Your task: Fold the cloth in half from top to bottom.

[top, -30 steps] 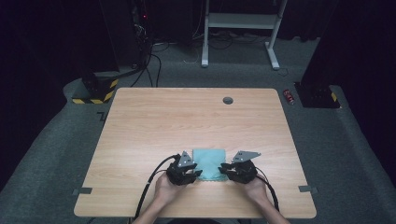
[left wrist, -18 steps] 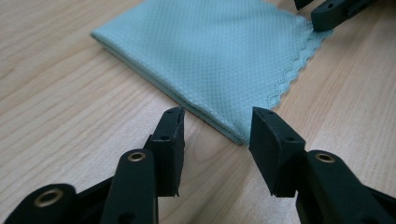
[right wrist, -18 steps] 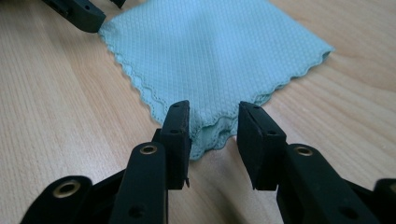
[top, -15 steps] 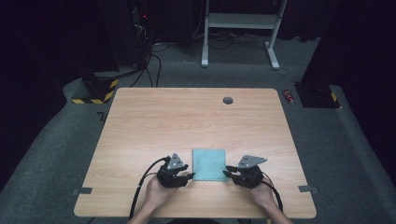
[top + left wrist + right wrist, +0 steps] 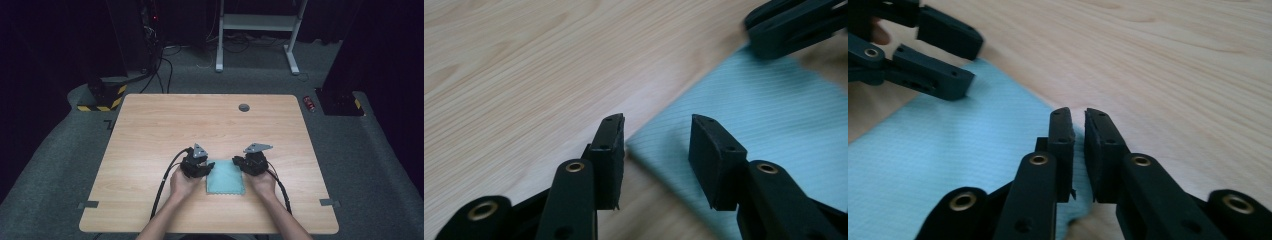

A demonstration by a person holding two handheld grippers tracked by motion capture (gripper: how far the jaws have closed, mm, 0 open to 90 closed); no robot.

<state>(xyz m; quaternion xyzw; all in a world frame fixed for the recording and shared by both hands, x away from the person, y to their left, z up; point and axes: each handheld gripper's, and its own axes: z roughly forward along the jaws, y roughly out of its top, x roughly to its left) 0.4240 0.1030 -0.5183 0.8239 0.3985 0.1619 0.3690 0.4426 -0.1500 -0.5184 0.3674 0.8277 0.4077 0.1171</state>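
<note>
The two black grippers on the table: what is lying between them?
A light blue cloth lies flat on the wooden table between the left gripper and the right gripper, seen in the high view.

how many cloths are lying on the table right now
1. A single light blue cloth lies flat near the table's near edge, between the left gripper and the right gripper. It may be folded; layers can't be told.

I work in a dark lab or test room: my wooden table (image 5: 150, 130) stands on grey carpet (image 5: 60, 165), with cables (image 5: 162, 65) at eleven o'clock and a white metal frame (image 5: 260, 30) at twelve.
</note>
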